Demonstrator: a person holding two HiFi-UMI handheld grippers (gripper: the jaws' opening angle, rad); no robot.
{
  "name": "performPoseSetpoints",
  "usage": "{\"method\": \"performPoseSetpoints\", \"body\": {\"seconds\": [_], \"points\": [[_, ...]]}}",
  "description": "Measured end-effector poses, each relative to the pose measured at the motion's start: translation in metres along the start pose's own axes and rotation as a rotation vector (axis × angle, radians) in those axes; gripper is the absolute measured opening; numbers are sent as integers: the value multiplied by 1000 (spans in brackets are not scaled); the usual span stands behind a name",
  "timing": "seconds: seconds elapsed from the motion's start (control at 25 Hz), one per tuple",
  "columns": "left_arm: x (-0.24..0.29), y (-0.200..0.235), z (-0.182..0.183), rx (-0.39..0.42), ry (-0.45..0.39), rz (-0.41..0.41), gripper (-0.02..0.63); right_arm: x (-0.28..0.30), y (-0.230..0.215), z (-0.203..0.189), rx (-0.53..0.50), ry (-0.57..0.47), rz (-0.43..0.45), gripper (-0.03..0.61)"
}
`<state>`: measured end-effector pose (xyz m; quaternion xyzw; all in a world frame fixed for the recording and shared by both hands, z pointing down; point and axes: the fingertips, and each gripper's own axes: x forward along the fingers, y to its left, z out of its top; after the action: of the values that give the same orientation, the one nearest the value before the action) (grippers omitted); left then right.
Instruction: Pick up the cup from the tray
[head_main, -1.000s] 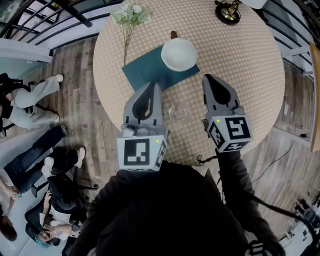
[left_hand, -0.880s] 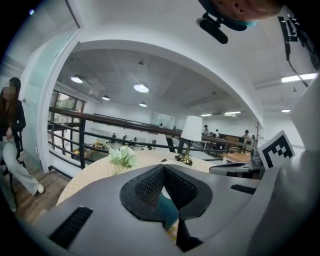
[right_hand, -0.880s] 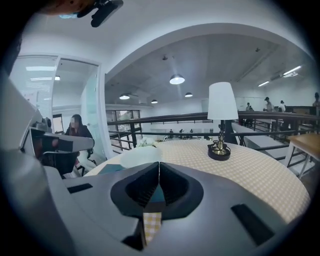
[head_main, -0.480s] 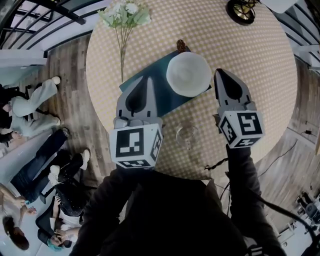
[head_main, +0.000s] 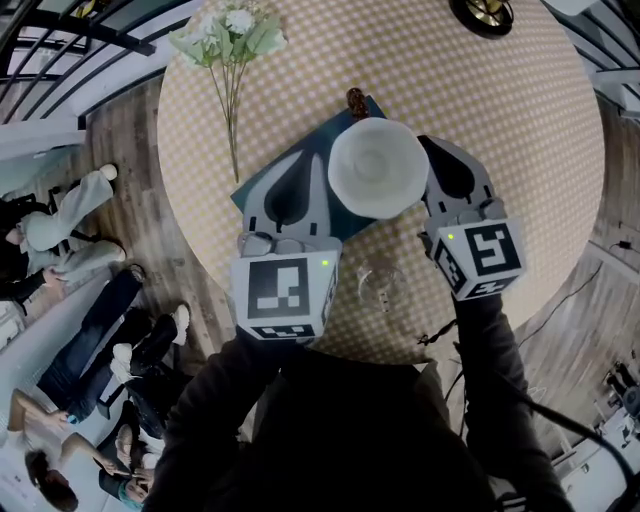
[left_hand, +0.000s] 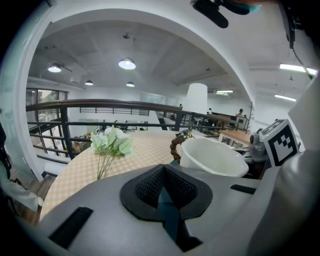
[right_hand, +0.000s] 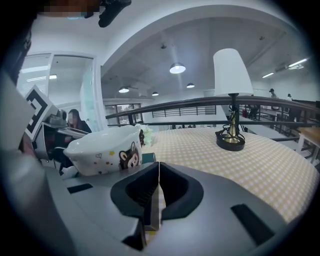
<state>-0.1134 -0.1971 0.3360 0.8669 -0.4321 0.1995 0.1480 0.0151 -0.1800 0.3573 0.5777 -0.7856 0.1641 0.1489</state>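
Your right gripper (right_hand: 157, 170) has its jaws pressed together with nothing between them. Just to their left, a little beyond the tips, stands the white cup (right_hand: 100, 150), upright, with a brown bear face printed on the side turned to you; the jaws do not touch it. A sliver of the teal tray (right_hand: 148, 158) shows at its right edge. Ahead lies the checked table (right_hand: 270, 165), with a lamp (right_hand: 230, 95) under a white shade standing well apart to the right, and a dark railing (right_hand: 175, 106) behind
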Motion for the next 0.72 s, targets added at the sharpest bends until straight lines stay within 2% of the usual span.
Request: {"method": "performPoseSetpoints", "body": {"seconds": [0.72], "points": [[24,5,0,98,22,7,5,-14,14,-5,19,4,0,8]]}}
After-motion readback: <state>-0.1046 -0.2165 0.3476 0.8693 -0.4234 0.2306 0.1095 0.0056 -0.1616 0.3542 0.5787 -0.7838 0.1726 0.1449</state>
